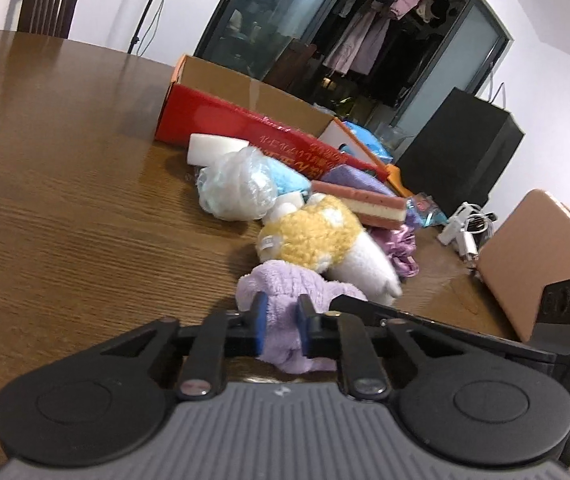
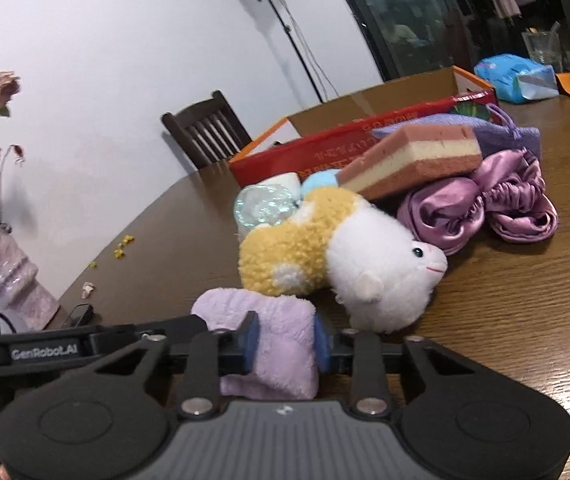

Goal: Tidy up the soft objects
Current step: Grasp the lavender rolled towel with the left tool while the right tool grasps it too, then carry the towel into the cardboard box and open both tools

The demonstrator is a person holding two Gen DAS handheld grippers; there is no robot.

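Both grippers were clamped on the same fluffy lilac cloth (image 1: 285, 288): the left gripper (image 1: 281, 326) pinched one bunched end and the right gripper (image 2: 285, 340) the other, so this looked like the grab step, right before lifting or folding it. It sat on the wooden table (image 1: 65, 200) toward the near edge, touching the curly yellow-and-white plush lamb (image 2: 345, 256). Next move probably needed both hands rising together toward the red cardboard box (image 1: 245, 120), since floppy fleece sags.
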